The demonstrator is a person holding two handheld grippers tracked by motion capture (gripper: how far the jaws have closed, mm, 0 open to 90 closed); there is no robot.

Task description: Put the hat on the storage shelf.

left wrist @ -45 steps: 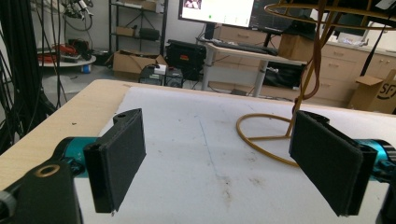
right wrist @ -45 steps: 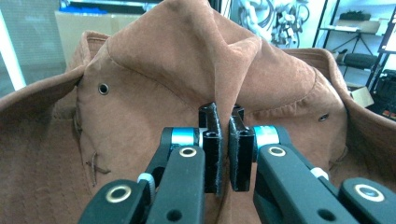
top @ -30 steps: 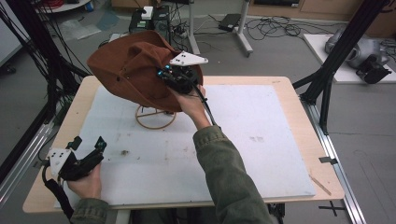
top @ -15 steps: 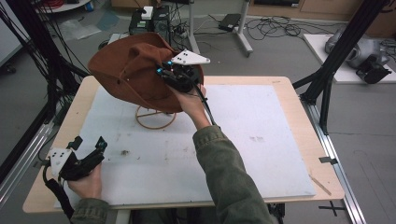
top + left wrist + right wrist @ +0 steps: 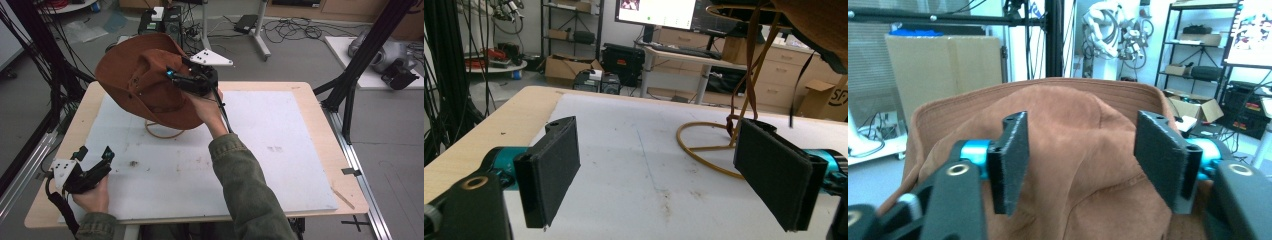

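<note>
The brown suede hat [image 5: 145,85] sat tilted on a wire stand [image 5: 162,131] near the surface's far-left corner — soft, light, likely to crumple; the brim edge appeared the best hold. The right gripper [image 5: 1093,150] stood at its crown, fingers [image 5: 1010,160] spread wide, grasping nothing. The left gripper [image 5: 95,160] — released, empty — rested at the near-left corner.

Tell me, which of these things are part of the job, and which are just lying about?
In use: brown hat, wire hat stand, right gripper, left gripper.
Lying about: cardboard boxes, monitor, floor cables.
</note>
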